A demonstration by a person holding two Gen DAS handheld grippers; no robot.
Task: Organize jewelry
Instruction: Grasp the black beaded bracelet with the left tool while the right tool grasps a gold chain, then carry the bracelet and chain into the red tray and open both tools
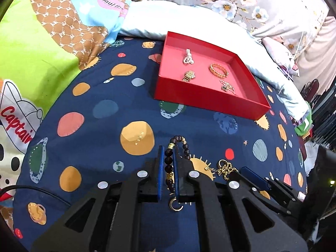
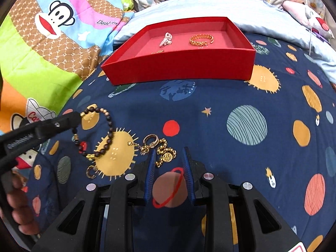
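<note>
On navy bedspread [image 1: 100, 126]: L gripper [image 1: 168, 153] jaws clamp bead bracelet [image 1: 169, 163].

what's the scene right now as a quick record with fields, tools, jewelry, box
surface: bed with navy planet-print sheet
left tool: shut on dark bead bracelet
right tool: jaws apart, either side of gold chain lying on the sheet, not gripped
red box: open, on the sheet beyond both tools
in box: pearl piece, gold bangle, gold watch-like piece, small chain piece
still outside box: bead bracelet, gold chain
</note>
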